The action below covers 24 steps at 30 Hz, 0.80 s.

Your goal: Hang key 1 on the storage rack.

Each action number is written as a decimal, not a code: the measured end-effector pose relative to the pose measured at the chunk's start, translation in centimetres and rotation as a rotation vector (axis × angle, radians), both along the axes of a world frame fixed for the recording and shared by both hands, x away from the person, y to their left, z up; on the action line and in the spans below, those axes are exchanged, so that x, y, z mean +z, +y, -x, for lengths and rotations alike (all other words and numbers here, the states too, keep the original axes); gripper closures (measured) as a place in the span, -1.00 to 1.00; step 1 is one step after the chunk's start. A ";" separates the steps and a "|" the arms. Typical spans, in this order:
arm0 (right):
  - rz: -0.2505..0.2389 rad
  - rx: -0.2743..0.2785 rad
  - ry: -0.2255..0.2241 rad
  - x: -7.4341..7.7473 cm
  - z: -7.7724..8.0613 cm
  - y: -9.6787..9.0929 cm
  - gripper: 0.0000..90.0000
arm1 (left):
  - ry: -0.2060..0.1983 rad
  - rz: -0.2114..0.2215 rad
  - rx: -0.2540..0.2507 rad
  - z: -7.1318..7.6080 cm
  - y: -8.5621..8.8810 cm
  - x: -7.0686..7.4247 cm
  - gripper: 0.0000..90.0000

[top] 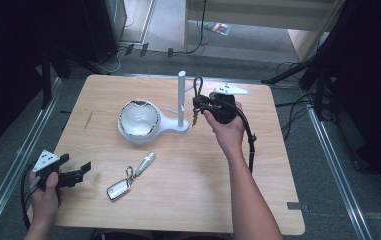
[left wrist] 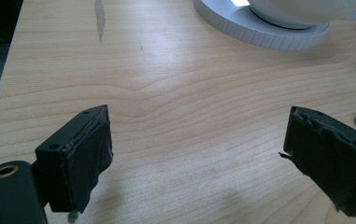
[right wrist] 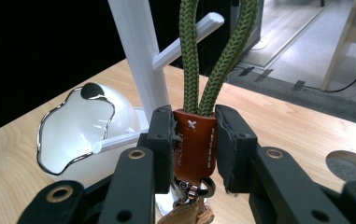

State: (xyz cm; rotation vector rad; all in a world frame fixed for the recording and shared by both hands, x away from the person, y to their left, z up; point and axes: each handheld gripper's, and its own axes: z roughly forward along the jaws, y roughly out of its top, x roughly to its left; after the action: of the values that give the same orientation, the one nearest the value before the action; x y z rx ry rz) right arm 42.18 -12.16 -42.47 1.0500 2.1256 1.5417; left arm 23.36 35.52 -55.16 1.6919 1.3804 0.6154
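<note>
My right gripper (right wrist: 195, 142) is clamped on the brown leather tab (right wrist: 195, 140) of a light, floppy key strap; its 1 green cord loop (right wrist: 213, 51) stands limp beside the white stand (right wrist: 140, 60). The tab is the firm place to hold. My left gripper (left wrist: 196, 163) rests with jaws apart.

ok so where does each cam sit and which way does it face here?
High view: above the person's side, facing forward and down on the table; both forearms enter from below, left gripper and right gripper.
Left gripper view: rides the left gripper, low over the wood, open jaws at the bottom, facing the stand base.
Right gripper view: rides the right gripper, facing the stand post; jaws clamp the keychain tab.
Shared: all three see the white bowl.
</note>
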 end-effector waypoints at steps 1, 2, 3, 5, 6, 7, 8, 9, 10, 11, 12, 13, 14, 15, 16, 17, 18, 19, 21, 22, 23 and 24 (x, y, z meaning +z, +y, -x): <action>-0.003 0.006 0.005 0.0 -0.1 0.0 0.57 | 0.001 0.001 0.001 0.0 0.0 0.0 -0.81; -0.005 0.012 0.011 0.0 -0.1 0.0 0.57 | -0.001 -0.001 0.000 0.0 0.0 0.0 -0.81; -0.005 0.014 0.013 0.0 -0.2 0.0 0.57 | 0.000 0.000 0.001 0.0 0.0 0.0 -0.82; -0.010 0.023 0.020 0.0 -0.3 0.0 0.57 | -0.003 -0.001 0.001 0.0 0.0 0.0 -0.81; -0.013 0.027 0.024 0.0 -0.4 0.1 0.56 | -0.003 0.000 0.001 0.0 0.0 0.0 -0.81; -0.012 0.030 0.027 -0.1 -0.4 0.0 0.57 | -0.005 -0.001 0.004 0.0 0.0 0.0 -0.82; -0.012 0.035 0.032 -0.1 -0.5 0.1 0.56 | -0.005 0.003 0.005 0.0 0.0 0.0 -0.81; -0.011 0.036 0.039 -0.1 -0.6 0.1 0.56 | -0.006 0.003 0.005 0.0 0.0 0.0 -0.81; -0.009 0.041 0.041 -0.1 -0.6 0.2 0.56 | -0.006 0.003 0.005 0.0 0.0 0.0 -0.81; -0.008 0.043 0.042 -0.2 -0.6 0.2 0.56 | -0.006 0.003 0.005 0.0 0.0 0.0 -0.82; -0.007 0.045 0.040 -0.2 -0.6 0.3 0.56 | -0.006 0.003 0.006 0.0 0.0 0.0 -0.81; -0.005 0.049 0.041 -0.2 -0.6 0.4 0.56 | -0.006 0.005 0.006 0.0 0.0 0.0 -0.82; -0.002 0.049 0.043 -0.3 -0.6 0.4 0.56 | -0.005 0.005 0.005 0.0 0.0 0.0 -0.82; 0.003 0.051 0.040 -0.3 -0.6 0.5 0.56 | -0.006 0.006 0.005 0.0 0.0 0.0 -0.82; 0.011 0.051 0.042 -0.4 -0.6 0.6 0.56 | -0.007 0.006 0.006 0.0 0.0 0.0 -0.82; 0.013 0.051 0.042 -0.4 -0.6 0.6 0.56 | -0.005 0.006 0.005 0.0 0.0 0.0 -0.81; 0.016 0.051 0.039 -0.4 -0.6 0.7 0.56 | -0.007 0.006 0.006 0.0 0.0 0.0 -0.81; 0.018 0.051 0.039 -0.5 -0.6 0.7 0.56 | -0.006 0.005 0.005 0.0 0.0 0.0 -0.81; 0.020 0.048 0.038 -0.5 -0.6 0.7 0.56 | -0.005 0.006 0.004 0.0 0.0 0.0 -0.81; 0.021 0.047 0.037 -0.5 -0.6 0.7 0.56 | -0.005 0.006 0.005 0.0 0.0 0.0 -0.81; 0.024 0.047 0.039 -0.5 -0.6 0.8 0.56 | -0.005 0.006 0.004 0.0 0.0 0.0 -0.81; 0.026 0.048 0.039 -0.5 -0.6 0.8 0.56 | -0.005 0.007 0.005 0.0 0.0 0.0 -0.82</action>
State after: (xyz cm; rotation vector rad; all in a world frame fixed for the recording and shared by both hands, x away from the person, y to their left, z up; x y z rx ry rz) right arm 42.74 -11.34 -43.01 1.0359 2.2067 1.5230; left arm 23.33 35.56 -55.17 1.6810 1.3815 0.6170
